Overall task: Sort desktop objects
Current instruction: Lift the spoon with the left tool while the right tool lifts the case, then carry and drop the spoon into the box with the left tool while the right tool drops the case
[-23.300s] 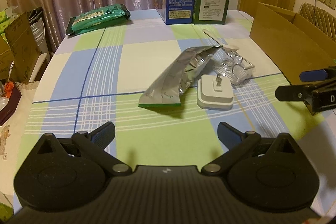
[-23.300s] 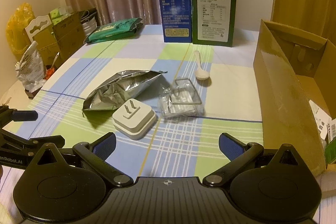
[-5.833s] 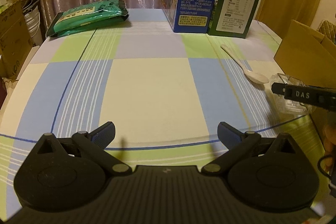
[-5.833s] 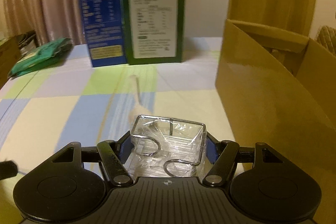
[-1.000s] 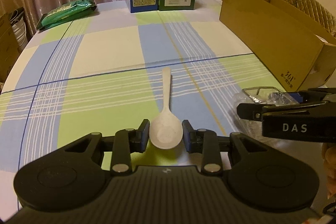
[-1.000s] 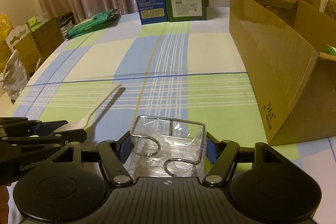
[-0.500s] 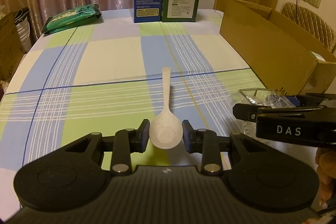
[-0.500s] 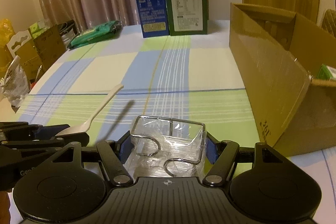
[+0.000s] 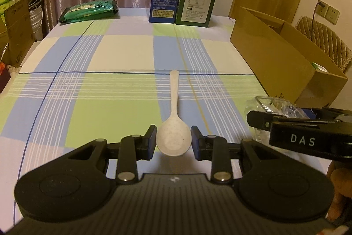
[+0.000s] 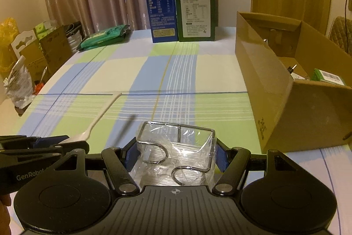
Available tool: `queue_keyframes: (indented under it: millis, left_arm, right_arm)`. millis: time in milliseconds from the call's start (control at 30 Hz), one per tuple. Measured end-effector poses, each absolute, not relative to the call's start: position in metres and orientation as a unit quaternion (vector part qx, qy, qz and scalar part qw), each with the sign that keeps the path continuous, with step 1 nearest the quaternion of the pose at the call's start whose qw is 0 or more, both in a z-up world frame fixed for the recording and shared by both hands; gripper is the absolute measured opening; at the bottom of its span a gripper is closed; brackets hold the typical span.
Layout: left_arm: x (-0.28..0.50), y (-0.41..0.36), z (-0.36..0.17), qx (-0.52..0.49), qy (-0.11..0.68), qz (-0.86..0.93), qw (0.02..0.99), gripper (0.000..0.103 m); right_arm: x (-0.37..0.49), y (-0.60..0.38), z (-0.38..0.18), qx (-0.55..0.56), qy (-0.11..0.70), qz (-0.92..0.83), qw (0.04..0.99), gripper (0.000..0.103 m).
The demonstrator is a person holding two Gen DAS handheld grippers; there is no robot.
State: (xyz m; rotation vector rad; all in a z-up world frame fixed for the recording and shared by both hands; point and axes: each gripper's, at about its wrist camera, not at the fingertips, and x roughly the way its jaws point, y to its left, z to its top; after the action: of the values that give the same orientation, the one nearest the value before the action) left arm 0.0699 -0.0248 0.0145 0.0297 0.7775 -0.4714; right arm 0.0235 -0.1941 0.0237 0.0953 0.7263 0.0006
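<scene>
In the left wrist view, a green packet lies at the upper left of the checked tabletop. At lower centre the left tool is clenched on the bowl of a white spoon, handle pointing away. At right stands a cardboard box. In the right wrist view, lower centre, the right tool grips a plastic-wrapped wire rack.

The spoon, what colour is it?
Off-white with faint speckles; the spoon shows best in the left wrist view.
</scene>
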Motion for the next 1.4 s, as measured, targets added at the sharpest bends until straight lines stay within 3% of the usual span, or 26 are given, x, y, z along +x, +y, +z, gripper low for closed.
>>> queue_keyframes:
  millis: [667, 867, 1200, 1400]
  left_arm:
    - [0.050, -0.029, 0.019, 0.020, 0.372, -0.234, 0.898, 0.027]
    - [0.042, -0.043, 0.046, 0.020, 0.351, -0.243, 0.904, 0.027]
    - [0.050, -0.149, 0.130, 0.003, 0.290, -0.321, 0.902, 0.027]
    - [0.075, -0.238, 0.141, 0.001, 0.288, -0.364, 0.886, 0.027]
  right_arm:
    - [0.003, -0.200, 0.029, 0.042, 0.354, -0.010, 0.934, 0.065]
    - [-0.003, -0.208, 0.060, 0.046, 0.323, -0.008, 0.945, 0.065]
    - [0.010, -0.314, 0.160, 0.053, 0.261, -0.065, 0.962, 0.065]
    - [0.032, -0.395, 0.165, 0.063, 0.270, -0.099, 0.956, 0.065]
